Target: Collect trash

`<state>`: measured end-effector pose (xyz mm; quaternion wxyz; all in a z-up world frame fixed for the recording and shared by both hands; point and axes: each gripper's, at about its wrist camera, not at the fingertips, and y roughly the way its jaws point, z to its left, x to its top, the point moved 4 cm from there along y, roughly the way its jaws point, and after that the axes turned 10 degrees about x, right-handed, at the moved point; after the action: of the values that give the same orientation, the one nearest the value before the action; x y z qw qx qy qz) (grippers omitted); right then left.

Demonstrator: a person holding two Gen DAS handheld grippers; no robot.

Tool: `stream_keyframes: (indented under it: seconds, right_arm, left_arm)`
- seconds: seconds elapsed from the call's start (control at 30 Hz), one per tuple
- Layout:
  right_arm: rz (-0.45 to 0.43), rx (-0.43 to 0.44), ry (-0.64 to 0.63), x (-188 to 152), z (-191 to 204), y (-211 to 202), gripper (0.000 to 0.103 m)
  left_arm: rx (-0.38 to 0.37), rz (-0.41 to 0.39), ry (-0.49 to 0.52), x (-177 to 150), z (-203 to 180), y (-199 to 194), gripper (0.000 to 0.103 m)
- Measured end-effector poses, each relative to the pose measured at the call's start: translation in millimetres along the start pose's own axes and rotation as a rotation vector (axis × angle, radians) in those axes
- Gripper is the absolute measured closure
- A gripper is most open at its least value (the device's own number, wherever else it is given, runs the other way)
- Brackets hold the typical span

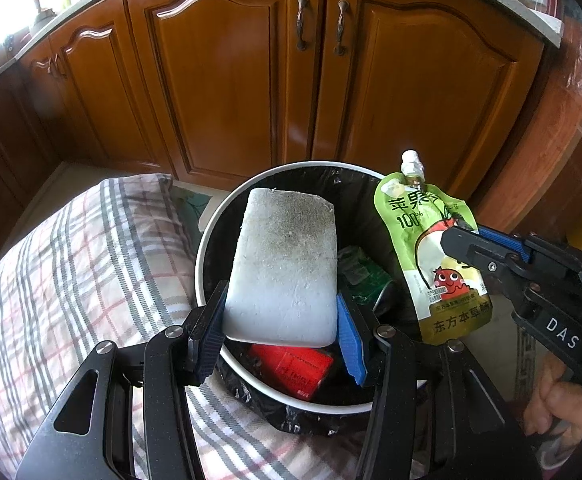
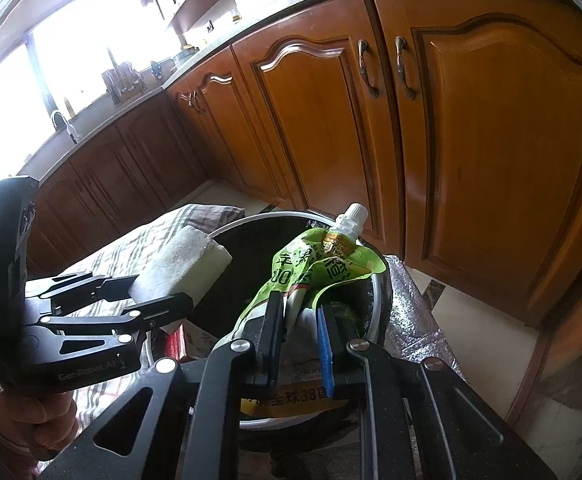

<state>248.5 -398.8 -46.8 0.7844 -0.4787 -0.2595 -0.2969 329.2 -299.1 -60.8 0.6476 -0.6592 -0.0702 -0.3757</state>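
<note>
Grip was firm on both sides: the left gripper (image 1: 279,332) clamped the lower end of a grey-white rectangular foam sponge block (image 1: 283,264), and the right gripper (image 2: 301,344), jaws nearly closed, pinched a crumpled green spouted juice pouch (image 2: 323,264). Both pieces hung over the round white-rimmed bin with a black liner (image 1: 211,232), which already held a red carton (image 1: 291,368). Dropping looked the step in hand; the next move called for opening each jaw clear of the rim.
</note>
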Motion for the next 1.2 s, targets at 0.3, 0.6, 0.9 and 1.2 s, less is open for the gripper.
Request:
stream_keyframes:
  seconds: [0.3,0.6,0.9,1.2]
  right_arm:
    - [0.031,-0.006,-0.01,2.9,0.6,9.3,0.084]
    - [0.0,0.019,0.026,-0.9,-0.1,-5.9,0.066]
    - [-0.121,0.049,0.085,-25.9,21.6,-46.3,0.028]
    - [-0.242,0.07,0.055,-56.0,79.8,-80.7,0.01]
  left_arm:
    - [-0.011,0.012,0.005,2.5,-0.9,5.7,0.052]
    - [-0.018,-0.014,-0.028,-5.7,18.5,-11.9,0.028]
    - [-0.04,-0.08,-0.205,-49.8,62.5,-62.5,0.027]
    - [0.0,-0.193,-0.31,-106.9,93.4,-122.0,0.02]
